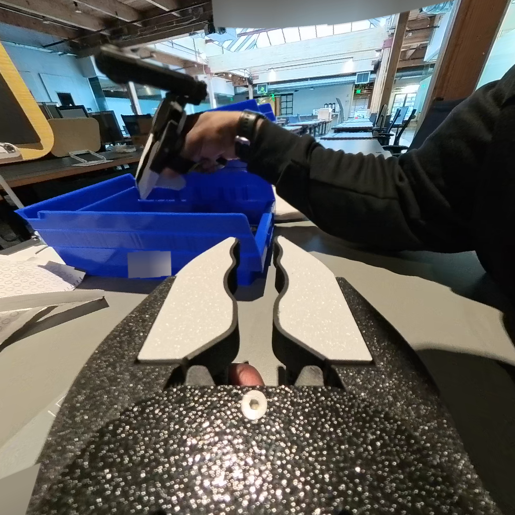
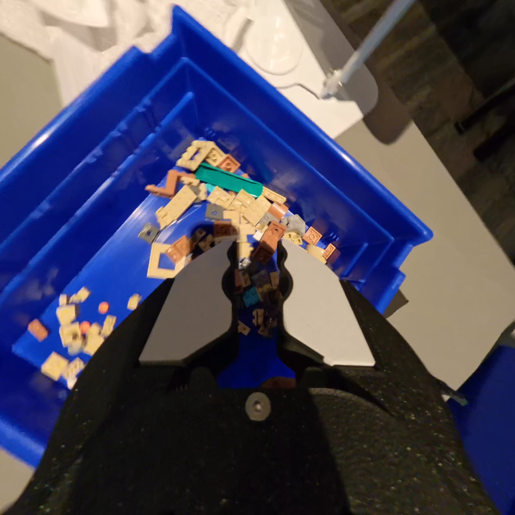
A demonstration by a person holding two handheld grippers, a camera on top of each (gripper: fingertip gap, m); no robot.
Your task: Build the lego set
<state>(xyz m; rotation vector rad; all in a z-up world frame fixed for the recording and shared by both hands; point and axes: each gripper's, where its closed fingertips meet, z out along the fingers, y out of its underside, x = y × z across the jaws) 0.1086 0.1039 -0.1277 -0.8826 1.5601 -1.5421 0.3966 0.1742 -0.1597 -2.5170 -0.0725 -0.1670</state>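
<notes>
Lego pieces (image 2: 223,206), right claw (image 2: 255,245) parted, empty

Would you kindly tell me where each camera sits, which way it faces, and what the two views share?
Left wrist view: on the left gripper, low over the grey table, facing the blue bin's side; shows a fingertip, the person's arm, and the right gripper.
Right wrist view: on the right gripper, looking steeply down at lego pieces.
Shared: the blue bin, table and right gripper.
</notes>
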